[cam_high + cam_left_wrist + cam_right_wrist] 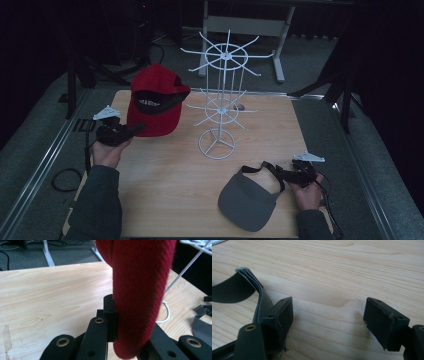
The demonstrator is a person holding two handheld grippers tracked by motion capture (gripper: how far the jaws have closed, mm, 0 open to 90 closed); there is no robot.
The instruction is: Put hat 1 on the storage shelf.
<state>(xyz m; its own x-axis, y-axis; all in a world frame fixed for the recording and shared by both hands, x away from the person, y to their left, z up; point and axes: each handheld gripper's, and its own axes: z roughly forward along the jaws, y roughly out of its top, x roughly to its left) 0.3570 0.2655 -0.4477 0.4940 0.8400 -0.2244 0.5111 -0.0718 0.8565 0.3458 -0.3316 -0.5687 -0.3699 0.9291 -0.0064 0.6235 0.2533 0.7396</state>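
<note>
red cap (140, 290) – coarse woven cloth; table (50, 290) – smooth matt wood grain

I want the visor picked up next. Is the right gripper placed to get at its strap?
Probably yes. The right gripper stands open on the table with the grey visor strap against the outside of one jaw, nothing between.

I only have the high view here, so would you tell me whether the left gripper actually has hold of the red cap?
Observer: Yes. In the left gripper view the left gripper is shut on the red cap, with the fabric pinched between its jaws.
Operator: Thank you. Is the right gripper holding the grey visor?
Observer: No. The right gripper stands open, bare table between its jaws.
Operator: Where is the visor's strap, then?
Observer: The strap of the grey visor lies against the outside of one jaw, not between them.
</note>
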